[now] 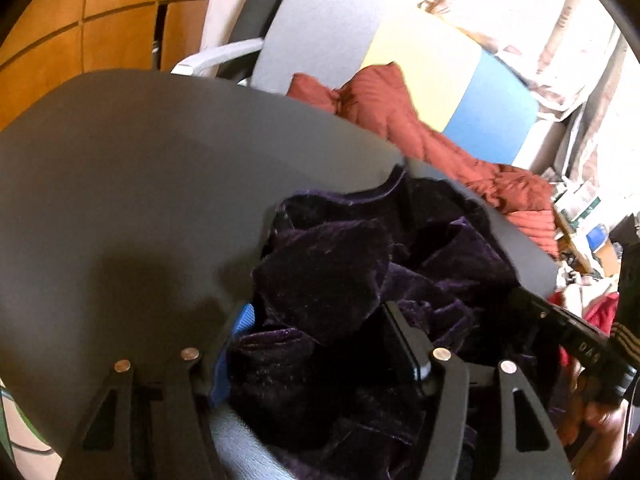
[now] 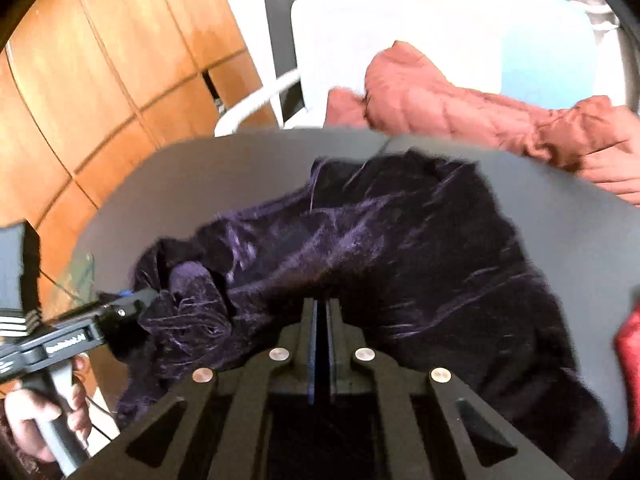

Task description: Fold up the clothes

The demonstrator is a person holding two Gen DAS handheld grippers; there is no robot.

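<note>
1. Nearest in the right wrist view, the right gripper (image 2: 320,316) has its jaws almost together, only a thin slit between them. The purple velvet garment (image 2: 360,248) bunches right at the tips, but whether any cloth is caught in the slit I cannot tell.
2. In the left wrist view, the left gripper (image 1: 320,336) stands wide apart with a thick wad of the garment (image 1: 344,280) filling the gap. Its blue pad (image 1: 242,318) shows on the left side; whether it is pressing the wad or only surrounding it is unclear.
3. The garment lies crumpled on the grey table (image 1: 140,184), toward the near right part of it.
4. To do this step well, I judge each gripper should take a single edge or corner, not a wad, then draw the cloth flat before any fold.
5. Farther off, a rust-red quilted jacket (image 2: 480,116) hangs over the far table edge, against a chair (image 1: 320,36).
6. Hard to read: the dark pile hides seams and sleeves, so the garment's type is uncertain. The far right clutter is blurred.
</note>
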